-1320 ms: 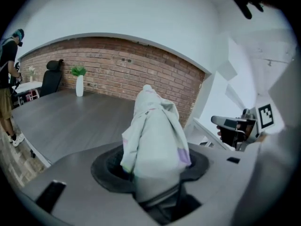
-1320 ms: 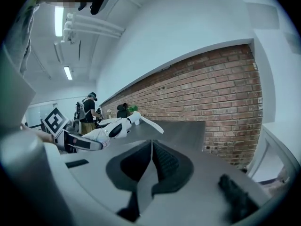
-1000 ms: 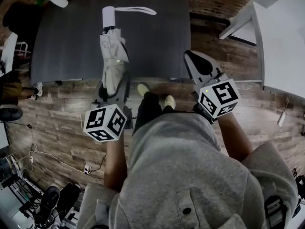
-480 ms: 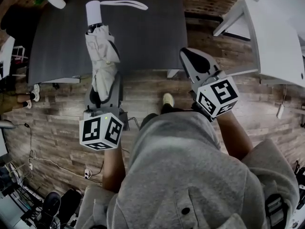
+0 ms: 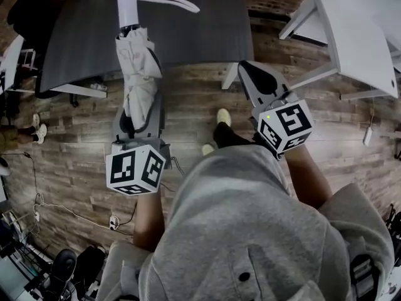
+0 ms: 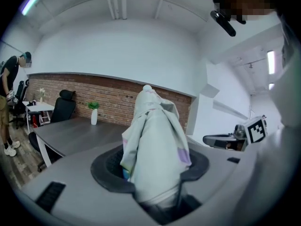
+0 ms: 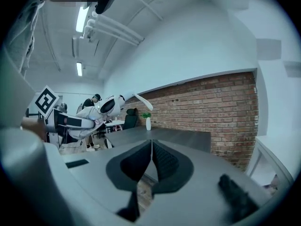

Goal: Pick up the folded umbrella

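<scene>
Drawing folded umbrella (image 5: 139, 74) back from table (image 5: 200, 36), left tongs (image 5: 139, 116) clamped on it, right tongs (image 5: 249, 73) together.

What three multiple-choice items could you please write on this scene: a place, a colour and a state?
1. Where is the folded umbrella? A. in a bag B. in the left gripper C. on a shelf
2. What colour is its handle? A. white B. red C. black
3. How do the jaws of the right gripper stand? A. together, empty B. wide apart C. closed on the umbrella
Answers: 1 B, the left gripper view shows its jaws clamped on it; 2 A, the head view shows it white; 3 A, the right gripper view shows them meeting with nothing between.
</scene>
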`<state>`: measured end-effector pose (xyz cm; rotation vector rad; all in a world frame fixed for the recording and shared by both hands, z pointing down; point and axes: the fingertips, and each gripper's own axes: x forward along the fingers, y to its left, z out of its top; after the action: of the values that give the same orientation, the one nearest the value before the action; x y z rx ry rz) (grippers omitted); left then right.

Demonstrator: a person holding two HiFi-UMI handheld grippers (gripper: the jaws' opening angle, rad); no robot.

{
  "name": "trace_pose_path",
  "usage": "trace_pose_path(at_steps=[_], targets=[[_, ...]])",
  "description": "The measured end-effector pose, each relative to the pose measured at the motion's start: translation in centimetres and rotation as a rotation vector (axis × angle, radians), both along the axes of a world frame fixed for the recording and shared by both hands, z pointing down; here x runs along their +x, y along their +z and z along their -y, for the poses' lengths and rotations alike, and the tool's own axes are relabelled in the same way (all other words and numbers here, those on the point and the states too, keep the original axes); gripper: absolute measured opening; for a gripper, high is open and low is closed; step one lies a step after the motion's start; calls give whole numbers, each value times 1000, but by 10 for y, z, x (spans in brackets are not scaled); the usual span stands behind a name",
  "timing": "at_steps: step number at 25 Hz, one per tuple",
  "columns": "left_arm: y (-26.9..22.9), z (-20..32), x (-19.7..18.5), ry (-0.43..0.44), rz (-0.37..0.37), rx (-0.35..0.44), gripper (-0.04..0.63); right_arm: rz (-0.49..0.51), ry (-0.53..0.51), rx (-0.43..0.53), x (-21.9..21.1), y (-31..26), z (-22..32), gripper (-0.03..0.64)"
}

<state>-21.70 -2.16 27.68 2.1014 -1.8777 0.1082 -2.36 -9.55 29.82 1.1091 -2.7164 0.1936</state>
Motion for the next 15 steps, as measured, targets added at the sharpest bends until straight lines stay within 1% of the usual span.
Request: trace_pose_path(at_steps=[3,5,10,15], targets=[[4,-44,-8,-1,0,6,242,-5,4,16,-6,-1,-42,25],[5,-63,-6,-4,0,9,242,-7,6,27,-3,-2,-58,25],[5,-92,-9,-25,-10,19,242,-13,0,34,-2,-4,-78,25],[-2,-102,-17,-46,-12,34,242,-9,-2,43,-6,-9,-82,25]])
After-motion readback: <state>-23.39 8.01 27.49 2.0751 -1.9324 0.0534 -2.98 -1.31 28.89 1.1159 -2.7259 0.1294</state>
